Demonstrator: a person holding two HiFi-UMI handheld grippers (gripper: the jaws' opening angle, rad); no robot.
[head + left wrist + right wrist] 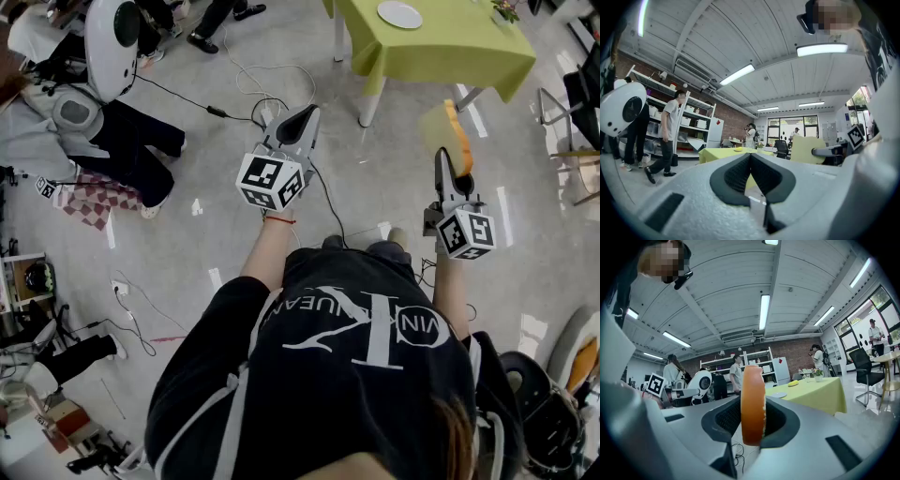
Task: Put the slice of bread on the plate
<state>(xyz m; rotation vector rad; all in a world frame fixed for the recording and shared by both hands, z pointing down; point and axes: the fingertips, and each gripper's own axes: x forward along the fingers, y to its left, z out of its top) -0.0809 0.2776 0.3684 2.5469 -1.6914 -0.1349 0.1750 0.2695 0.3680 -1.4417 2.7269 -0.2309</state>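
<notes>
My right gripper [453, 161] is held level over the floor, shut on a slice of bread [443, 126] that stands on edge between the jaws. The right gripper view shows its brown crust [753, 404] edge-on, clamped by the black pads [723, 420]. My left gripper [304, 116] is shut with nothing in it, and its pads [736, 176] meet in the left gripper view. The white plate [400, 14] lies on a table with a yellow-green cloth [441, 52], ahead of both grippers. That plate [778, 394] is small and distant in the right gripper view.
A white robot [111, 37] stands at the far left over dark clothing. Cables [251, 86] trail across the floor toward the table. A chair [574, 155] sits at the right edge. People [670, 133] stand by shelves [696, 124] in the background.
</notes>
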